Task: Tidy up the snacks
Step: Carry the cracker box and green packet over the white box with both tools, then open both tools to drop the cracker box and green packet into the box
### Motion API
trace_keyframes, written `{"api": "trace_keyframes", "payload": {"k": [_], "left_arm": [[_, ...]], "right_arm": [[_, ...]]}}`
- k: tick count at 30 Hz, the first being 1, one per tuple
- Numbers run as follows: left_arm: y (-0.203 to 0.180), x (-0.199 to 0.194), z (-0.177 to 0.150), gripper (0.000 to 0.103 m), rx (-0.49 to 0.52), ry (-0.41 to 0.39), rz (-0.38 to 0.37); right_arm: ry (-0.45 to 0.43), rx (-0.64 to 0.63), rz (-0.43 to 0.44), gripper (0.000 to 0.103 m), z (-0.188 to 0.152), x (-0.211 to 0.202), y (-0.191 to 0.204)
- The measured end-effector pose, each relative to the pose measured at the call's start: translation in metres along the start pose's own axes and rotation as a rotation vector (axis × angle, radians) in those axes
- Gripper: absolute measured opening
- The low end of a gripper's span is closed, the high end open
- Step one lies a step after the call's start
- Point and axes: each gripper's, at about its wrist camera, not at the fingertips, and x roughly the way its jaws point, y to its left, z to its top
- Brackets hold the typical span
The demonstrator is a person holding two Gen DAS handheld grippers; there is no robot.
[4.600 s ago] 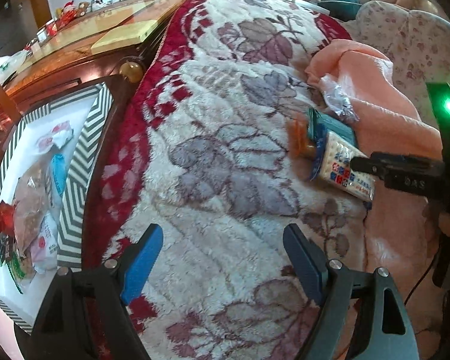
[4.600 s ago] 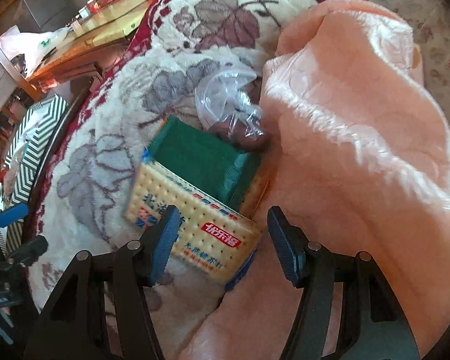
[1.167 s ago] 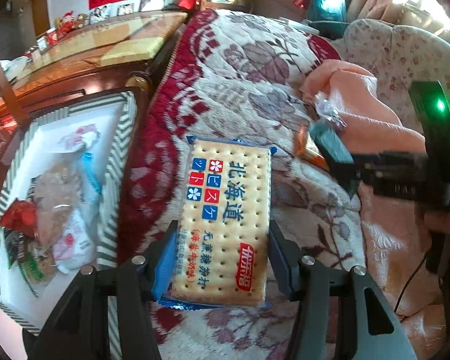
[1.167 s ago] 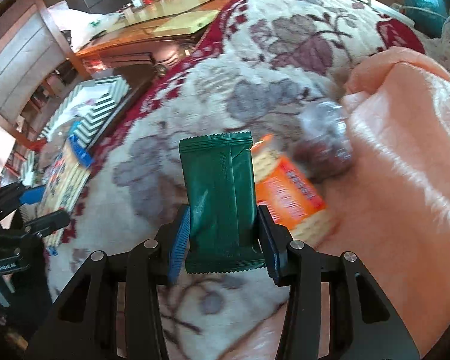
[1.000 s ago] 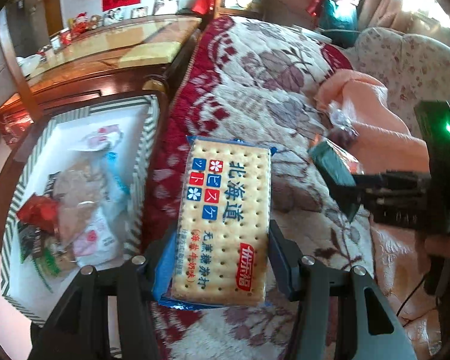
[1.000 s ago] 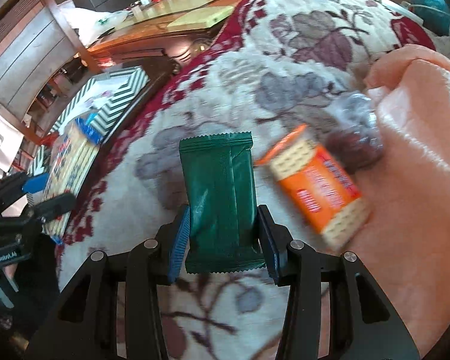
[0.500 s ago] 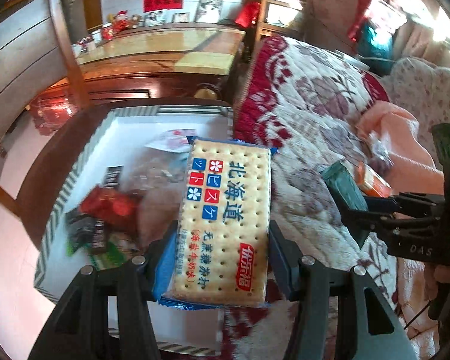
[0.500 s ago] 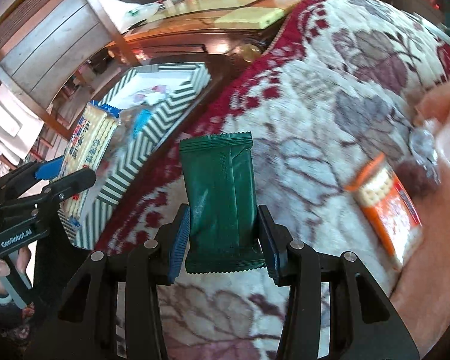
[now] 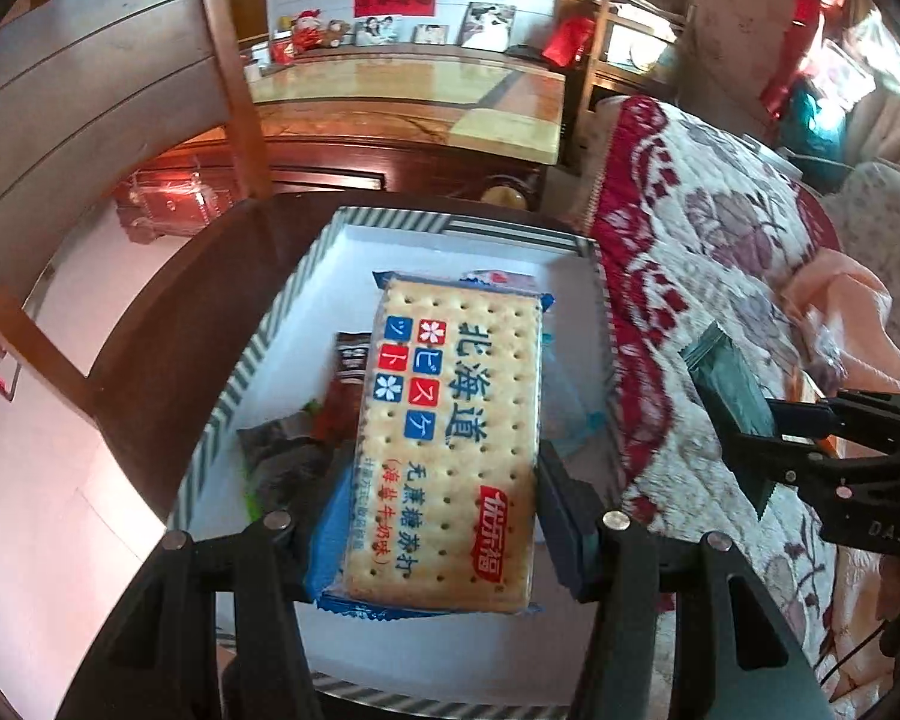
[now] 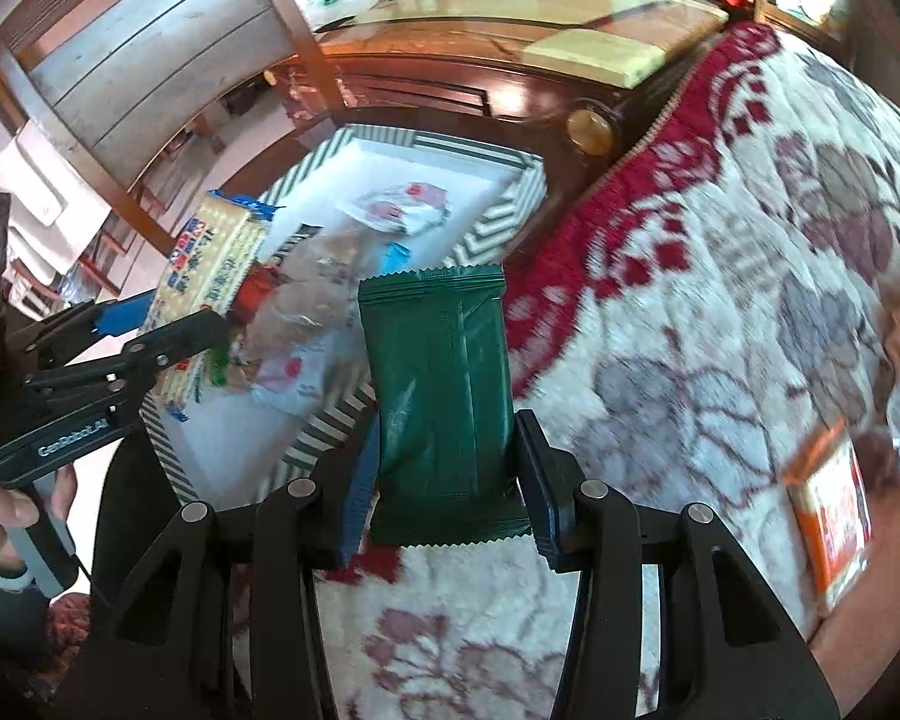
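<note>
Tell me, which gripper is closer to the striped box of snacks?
Left. The left gripper holds its cracker pack over the striped box; the right gripper remains over the blanket beside it.

Daylight enters from the upper right, glaring off the glossy tabletop point(image 9: 402, 96). Fisheye curvature and dark vignetting bound both views; the right-wrist periphery shows motion blur.

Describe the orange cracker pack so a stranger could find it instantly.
Start at the floral blanket on the sofa, right of the striped box. Near the peach blanket's edge lies the orange cracker pack, the only orange, unheld snack there.
</note>
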Motion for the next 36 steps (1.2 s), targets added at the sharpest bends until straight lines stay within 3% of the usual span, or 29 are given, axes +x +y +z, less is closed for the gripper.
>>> {"api": "trace_keyframes", "payload": {"k": [15, 36], "left_arm": [[0.029, 0.019, 0.015, 0.058, -0.043, 0.03, 0.015], [0.038, 0.063, 0.04, 0.058, -0.051, 0.09, 0.04]], "right_arm": [[0.045, -0.074, 0.012, 0.043, 0.033, 0.031, 0.043], [0.091, -0.063, -0.018, 0.043, 0.07, 0.087, 0.057]]}}
